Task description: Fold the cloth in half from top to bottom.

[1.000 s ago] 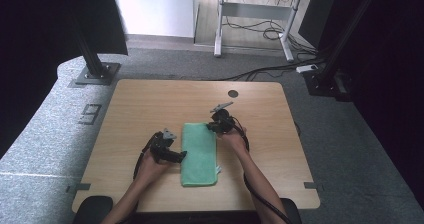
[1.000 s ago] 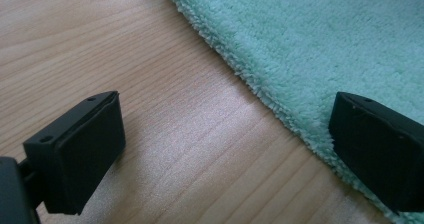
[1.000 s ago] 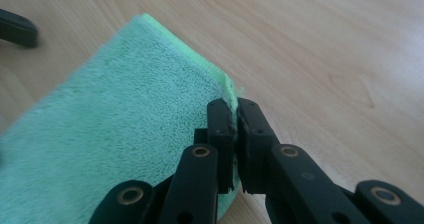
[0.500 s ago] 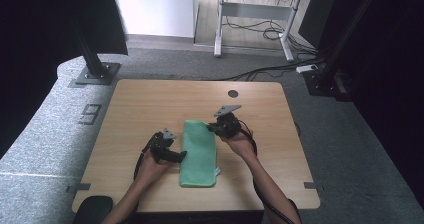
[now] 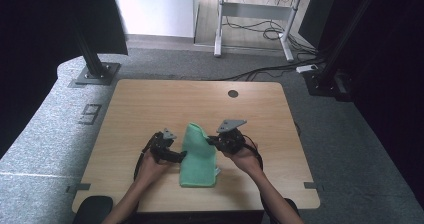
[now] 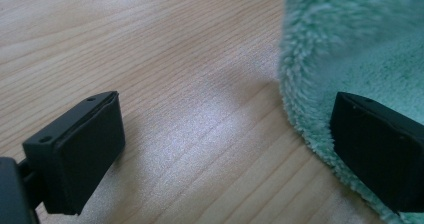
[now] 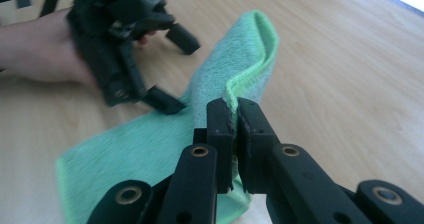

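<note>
A green fluffy cloth (image 5: 199, 156) lies on the wooden table (image 5: 150, 104), its far end lifted and curling over. My right gripper (image 5: 210, 141) is shut on the cloth's far edge (image 7: 245, 79) and holds it above the rest of the cloth. In the right gripper view the jaws pinch the green hem. My left gripper (image 5: 179, 156) rests at the cloth's left edge, open, with one fingertip (image 6: 377, 149) over the cloth (image 6: 360, 44) and the other on bare wood. The left gripper (image 7: 170, 66) also appears in the right gripper view, behind the cloth.
A round cable hole (image 5: 233, 93) sits near the table's far edge. Bare wood lies to the left and right of the cloth. A black stand foot (image 5: 95, 74) and a metal desk frame (image 5: 250, 19) stand on the grey floor beyond the table.
My right gripper has moved toward the near side and up, carrying the cloth's far edge with it so the cloth folds over. The left gripper has stayed in place.
</note>
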Demonstrator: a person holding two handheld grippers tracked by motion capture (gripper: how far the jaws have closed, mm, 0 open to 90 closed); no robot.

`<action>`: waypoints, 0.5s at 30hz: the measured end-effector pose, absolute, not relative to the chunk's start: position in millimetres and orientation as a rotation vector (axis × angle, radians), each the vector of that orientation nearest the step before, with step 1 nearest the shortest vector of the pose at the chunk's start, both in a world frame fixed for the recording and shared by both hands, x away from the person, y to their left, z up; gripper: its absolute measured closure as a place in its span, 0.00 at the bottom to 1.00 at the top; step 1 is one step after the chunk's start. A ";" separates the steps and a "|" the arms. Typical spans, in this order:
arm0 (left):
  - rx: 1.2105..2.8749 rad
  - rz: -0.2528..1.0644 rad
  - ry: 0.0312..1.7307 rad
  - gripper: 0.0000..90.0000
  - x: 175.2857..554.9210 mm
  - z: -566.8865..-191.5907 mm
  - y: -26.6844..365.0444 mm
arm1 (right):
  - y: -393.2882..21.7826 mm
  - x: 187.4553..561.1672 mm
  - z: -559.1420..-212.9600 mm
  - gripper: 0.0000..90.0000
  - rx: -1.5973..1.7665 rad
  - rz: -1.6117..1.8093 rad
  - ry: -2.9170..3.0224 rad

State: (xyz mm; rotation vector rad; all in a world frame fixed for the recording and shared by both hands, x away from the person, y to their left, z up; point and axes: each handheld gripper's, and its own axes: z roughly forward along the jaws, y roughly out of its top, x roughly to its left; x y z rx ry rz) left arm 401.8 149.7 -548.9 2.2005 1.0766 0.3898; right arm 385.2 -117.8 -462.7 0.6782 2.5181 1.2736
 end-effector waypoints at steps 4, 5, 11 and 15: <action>2.200 0.390 1.078 0.02 401.8 -548.9 149.7 | -121.1 372.1 -470.0 0.93 0.677 1.281 2.535; 2.200 0.390 1.078 0.02 401.8 -549.0 149.7 | -121.9 369.1 -472.4 0.93 0.679 1.280 2.541; 2.200 0.391 1.076 0.02 401.9 -549.0 149.7 | -125.5 353.8 -490.3 0.93 0.707 1.277 2.577; 2.200 0.390 1.076 0.02 401.9 -549.0 149.7 | -125.2 345.6 -503.2 0.93 0.718 1.242 2.607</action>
